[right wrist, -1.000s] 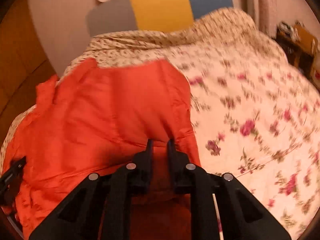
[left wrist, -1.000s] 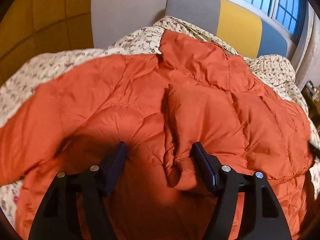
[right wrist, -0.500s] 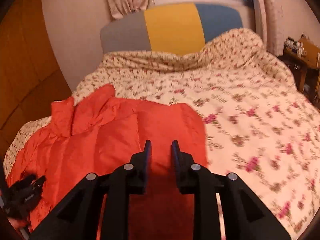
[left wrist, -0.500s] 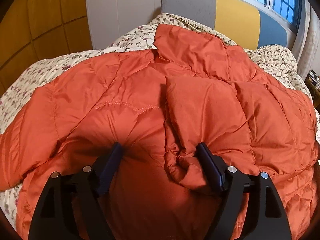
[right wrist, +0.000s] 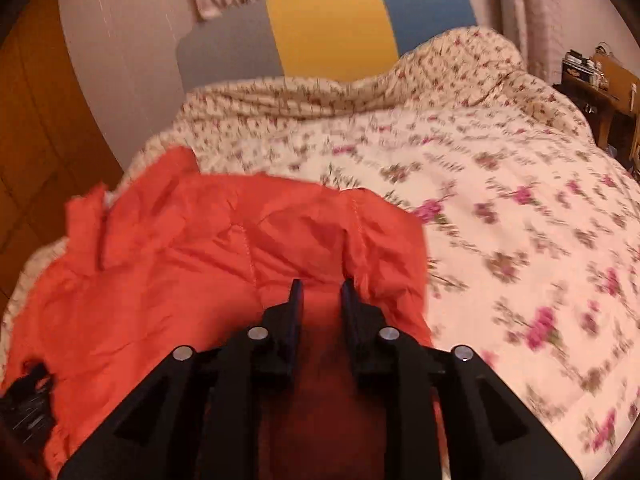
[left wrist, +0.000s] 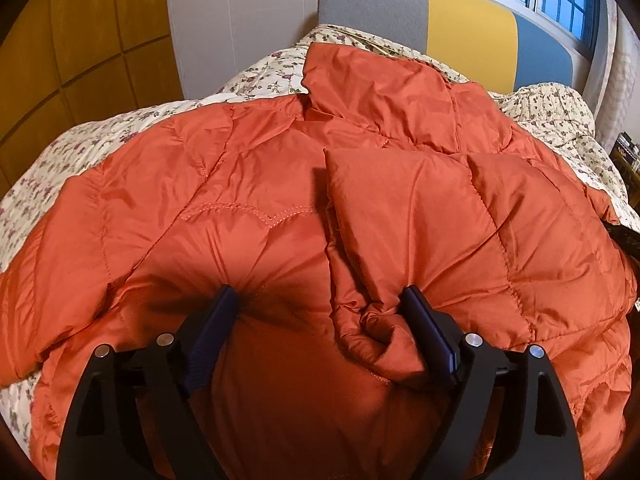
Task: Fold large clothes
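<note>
L gripper point(left wrist: 318, 304): jaws wide, just been opening; puffy fabric bulges btwn, no clamp.
R gripper point(right wrist: 322, 294): narrow gap, just been opening, nothing pinched.
Jacket point(left wrist: 248, 184): orange, on floral bedspread point(right wrist: 500, 184), sleeve point(left wrist: 420, 216) folded over.
Risk: you lift off fast, sleeve springs back, fold's lost.

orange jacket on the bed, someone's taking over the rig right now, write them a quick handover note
Left gripper: open wide, jaws have just been opening; fingers press down into the orange jacket, not clamping it.
Right gripper: open with a narrow gap, jaws have just been opening; jacket fabric lies under and between the fingers, apparently released.
Jacket: spread on the floral bedspread, collar toward the headboard.
Done: one side panel is folded over the middle.
Left: fold the other side in, then fold the length over, probably.
</note>
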### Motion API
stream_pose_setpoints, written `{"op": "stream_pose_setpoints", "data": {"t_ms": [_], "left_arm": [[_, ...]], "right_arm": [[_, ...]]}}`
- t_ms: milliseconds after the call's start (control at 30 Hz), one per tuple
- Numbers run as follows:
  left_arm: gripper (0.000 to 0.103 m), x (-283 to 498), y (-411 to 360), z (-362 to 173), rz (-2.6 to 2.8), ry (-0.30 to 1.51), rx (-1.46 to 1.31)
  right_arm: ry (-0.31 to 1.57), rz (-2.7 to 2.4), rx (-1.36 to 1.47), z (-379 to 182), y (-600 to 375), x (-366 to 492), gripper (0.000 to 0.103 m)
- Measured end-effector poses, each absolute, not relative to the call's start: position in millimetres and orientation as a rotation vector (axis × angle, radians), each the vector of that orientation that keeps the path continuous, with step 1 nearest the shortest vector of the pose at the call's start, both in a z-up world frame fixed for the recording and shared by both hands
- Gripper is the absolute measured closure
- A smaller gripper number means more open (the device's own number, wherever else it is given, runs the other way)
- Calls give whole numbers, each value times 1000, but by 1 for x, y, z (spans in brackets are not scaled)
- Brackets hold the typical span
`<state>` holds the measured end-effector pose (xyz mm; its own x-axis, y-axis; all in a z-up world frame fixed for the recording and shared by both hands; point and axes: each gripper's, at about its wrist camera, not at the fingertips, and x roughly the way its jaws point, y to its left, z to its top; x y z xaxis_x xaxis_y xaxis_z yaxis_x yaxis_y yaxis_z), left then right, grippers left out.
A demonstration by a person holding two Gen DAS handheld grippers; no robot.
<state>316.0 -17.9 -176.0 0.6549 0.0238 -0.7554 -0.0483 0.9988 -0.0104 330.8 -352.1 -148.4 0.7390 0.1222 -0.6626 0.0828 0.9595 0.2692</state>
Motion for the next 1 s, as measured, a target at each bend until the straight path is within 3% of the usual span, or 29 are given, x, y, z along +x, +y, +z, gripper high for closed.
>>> {"op": "stream_pose_setpoints", "data": {"t_ms": [267, 500, 533, 567, 600, 700, 1000], "left_arm": [[19, 316, -18, -176, 43, 856, -24], [16, 317, -18, -176, 39, 857, -26], [16, 317, -18, -176, 39, 858, -25], [16, 317, -18, -176, 39, 859, -24], [16, 317, -18, -176, 38, 860, -25], [9, 313, -11, -169, 16, 866, -67], [8, 253, 69, -135, 111, 723, -292]], "right_arm": [[824, -28, 234, -142, -349, 268, 76], [862, -67, 246, -158, -354, 272, 65], [863, -87, 232, -159, -352, 271, 58], [873, -144, 214, -160, -352, 270, 36], [881, -184, 219, -162, -355, 270, 24], [887, -167, 282, -167, -365, 270, 22], [881, -213, 203, -162, -355, 268, 21]]}}
